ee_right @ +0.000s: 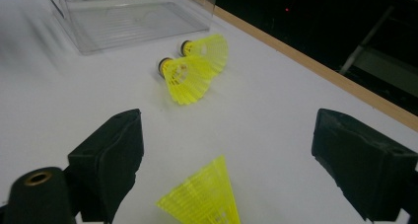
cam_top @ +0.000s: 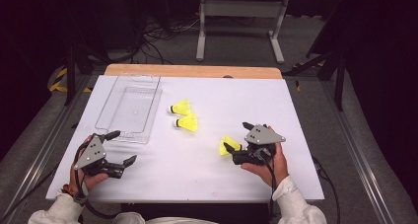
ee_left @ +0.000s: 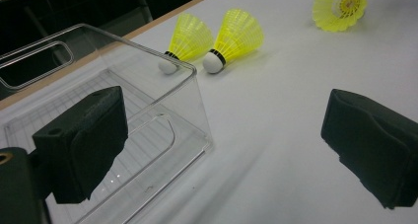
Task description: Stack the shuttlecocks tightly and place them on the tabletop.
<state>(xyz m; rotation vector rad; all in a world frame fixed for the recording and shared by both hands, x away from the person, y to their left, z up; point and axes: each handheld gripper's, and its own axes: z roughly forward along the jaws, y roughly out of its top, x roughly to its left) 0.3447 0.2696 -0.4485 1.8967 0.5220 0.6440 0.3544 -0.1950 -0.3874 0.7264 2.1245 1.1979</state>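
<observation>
Nearest shuttlecock [cam_top: 228, 145] lay on white surface [cam_top: 207, 174], between jaws of right gripper [cam_top: 236, 140], no pad touching it. Right gripper stood wide, held nothing. Left gripper [cam_top: 123, 147] also wide, empty, just beside near corner of clear bin [cam_top: 129, 110]. Two more shuttlecocks [cam_top: 185, 114] lay side by side, right of bin, well apart from both grippers.

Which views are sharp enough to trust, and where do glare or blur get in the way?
High view: evenly lit white table, dark surroundings, soft detail. Left gripper view: clear bin throws bright edge glints; paired shuttlecocks crisp. Right gripper view: nearest shuttlecock cut off at the bottom edge; table's left side smeared.
</observation>
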